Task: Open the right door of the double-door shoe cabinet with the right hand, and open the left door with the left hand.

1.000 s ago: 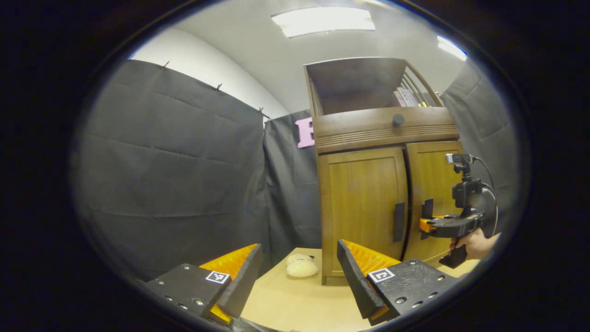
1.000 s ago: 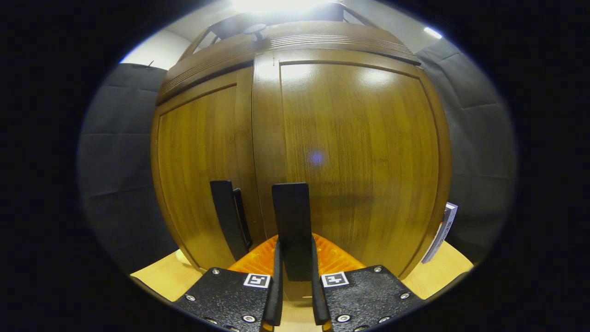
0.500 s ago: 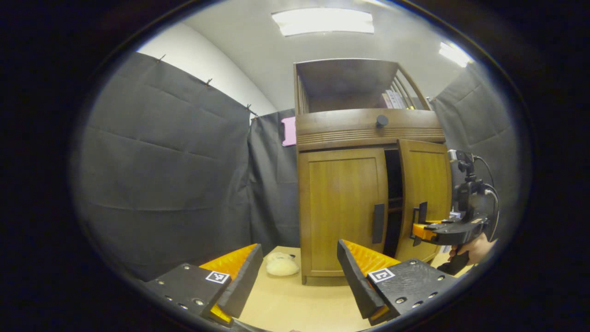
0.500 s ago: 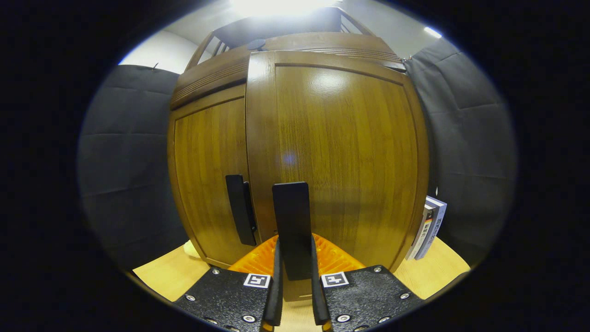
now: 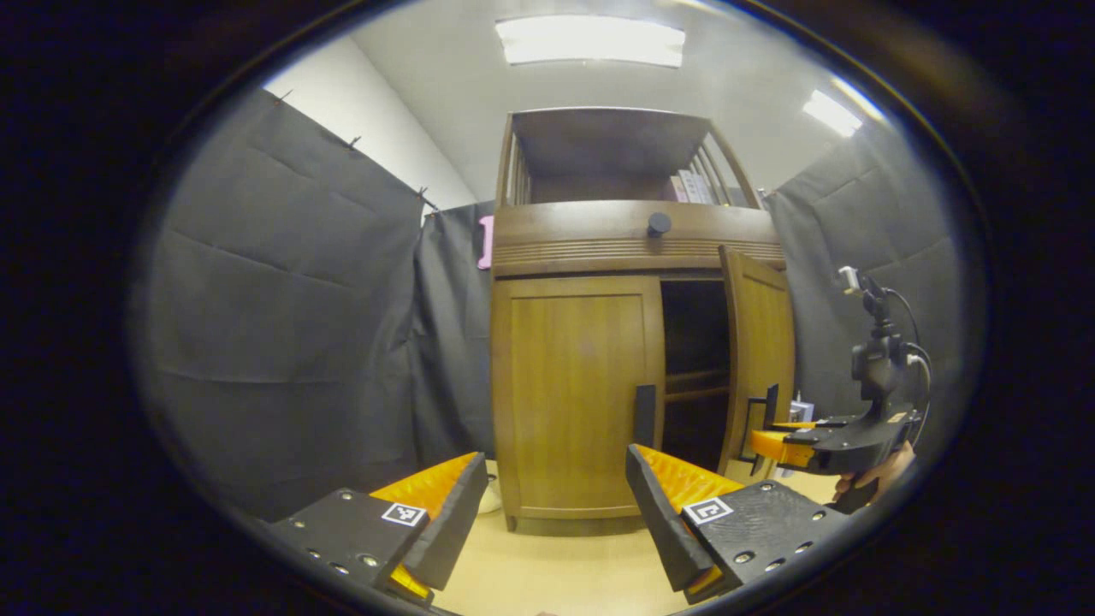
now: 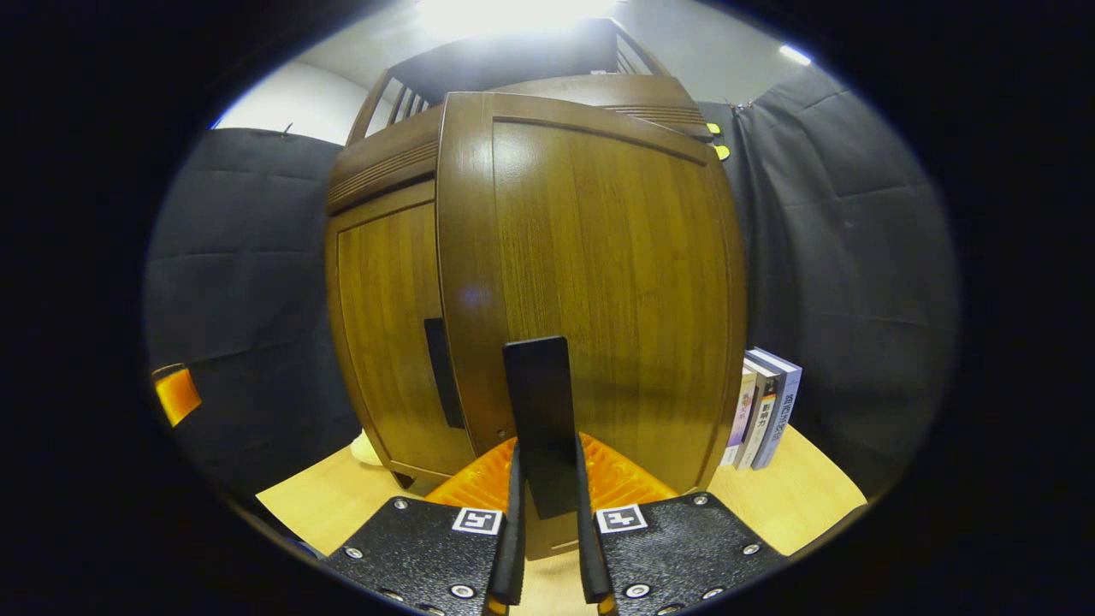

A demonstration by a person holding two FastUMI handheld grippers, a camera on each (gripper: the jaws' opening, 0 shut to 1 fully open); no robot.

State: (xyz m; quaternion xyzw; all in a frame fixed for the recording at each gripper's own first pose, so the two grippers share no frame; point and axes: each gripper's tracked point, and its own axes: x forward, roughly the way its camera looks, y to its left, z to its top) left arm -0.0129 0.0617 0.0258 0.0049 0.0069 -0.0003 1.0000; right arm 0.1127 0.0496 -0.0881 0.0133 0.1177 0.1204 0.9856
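Your right gripper [image 6: 547, 547] pinching the right door handle [image 6: 539, 411], right door [image 5: 757, 368] swung partly open, left door [image 5: 573, 393] closed, your left gripper [image 5: 547, 513] spread wide before it, book [image 6: 761, 419] spine lettering too small to read

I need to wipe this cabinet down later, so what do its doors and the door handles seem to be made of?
The right door and left door look like wood or wood veneer: vertical grain, with a glossy varnish that throws back light spots. The right door's handle and the left door's handle are flat, matt black bars, either painted metal or plastic; the pictures cannot settle which.
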